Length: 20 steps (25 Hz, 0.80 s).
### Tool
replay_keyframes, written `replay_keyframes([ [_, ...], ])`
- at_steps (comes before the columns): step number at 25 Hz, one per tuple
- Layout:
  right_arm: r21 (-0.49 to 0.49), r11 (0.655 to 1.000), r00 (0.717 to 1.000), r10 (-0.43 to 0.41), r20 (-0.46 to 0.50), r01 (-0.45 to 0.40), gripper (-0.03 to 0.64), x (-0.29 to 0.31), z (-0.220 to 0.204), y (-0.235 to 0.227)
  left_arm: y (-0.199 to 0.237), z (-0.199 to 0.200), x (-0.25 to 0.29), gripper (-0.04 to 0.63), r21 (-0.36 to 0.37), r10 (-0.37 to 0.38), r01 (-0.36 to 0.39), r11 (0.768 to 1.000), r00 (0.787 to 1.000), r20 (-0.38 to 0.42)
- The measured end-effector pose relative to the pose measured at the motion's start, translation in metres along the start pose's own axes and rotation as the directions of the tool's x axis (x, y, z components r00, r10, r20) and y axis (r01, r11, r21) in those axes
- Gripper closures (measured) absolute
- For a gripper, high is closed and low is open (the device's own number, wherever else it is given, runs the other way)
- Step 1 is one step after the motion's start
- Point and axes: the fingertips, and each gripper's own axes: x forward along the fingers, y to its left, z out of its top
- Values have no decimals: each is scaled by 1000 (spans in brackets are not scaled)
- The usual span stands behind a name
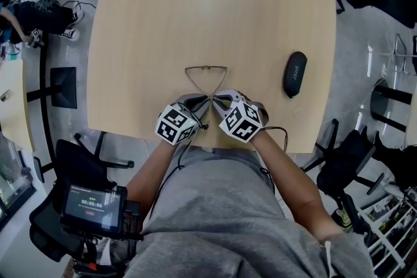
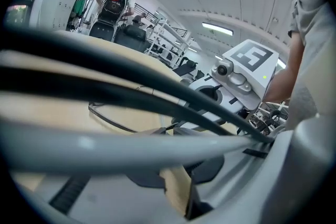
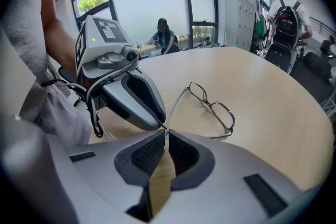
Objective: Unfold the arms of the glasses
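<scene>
Thin metal-framed glasses (image 1: pixel 206 68) lie on the light wooden table (image 1: pixel 195 3), lenses away from me. Their two arms run back toward me in a V and meet between my grippers. My left gripper (image 1: pixel 204 103) and right gripper (image 1: pixel 215 99) sit tip to tip at the near table edge, each shut on an arm end. In the right gripper view the glasses (image 3: pixel 212 107) lie beyond my shut right gripper (image 3: pixel 166 132), with the left gripper (image 3: pixel 160 124) touching its tip. Dark cables cross the left gripper view, where the frame (image 2: pixel 113 115) shows behind the left gripper (image 2: pixel 170 131).
A black glasses case (image 1: pixel 294 73) lies on the table to the right of the glasses. Office chairs (image 1: pixel 352 159) stand around the table. A person sits by the window (image 3: pixel 163 34) and another with a backpack (image 3: pixel 286 23) stands far off.
</scene>
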Motion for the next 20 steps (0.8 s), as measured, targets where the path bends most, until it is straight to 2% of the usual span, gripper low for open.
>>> replay_keyframes([
  [6,-3,1000,1000,-2,-9,2,591,4,2,-3,-19,7,-22,546,-19,-79,80,997,996,51],
  [9,-8,1000,1000,1,-17,-1,591,5,1,-1,-27,11,-37,546,-5,-124,124,992,991,51],
  [11,-10,1000,1000,6,-19,-6,591,5,1,0,-23,16,-45,546,28,-124,122,992,991,46],
  [14,-17,1000,1000,23,-11,-23,591,4,5,4,-1,29,-49,546,92,-76,73,993,997,32],
  [17,-26,998,999,50,-2,-50,591,7,6,9,17,37,-35,546,125,-59,62,990,998,-26],
  [20,-33,996,996,86,-1,-86,590,11,8,15,26,25,-11,546,193,-51,85,978,983,-178],
])
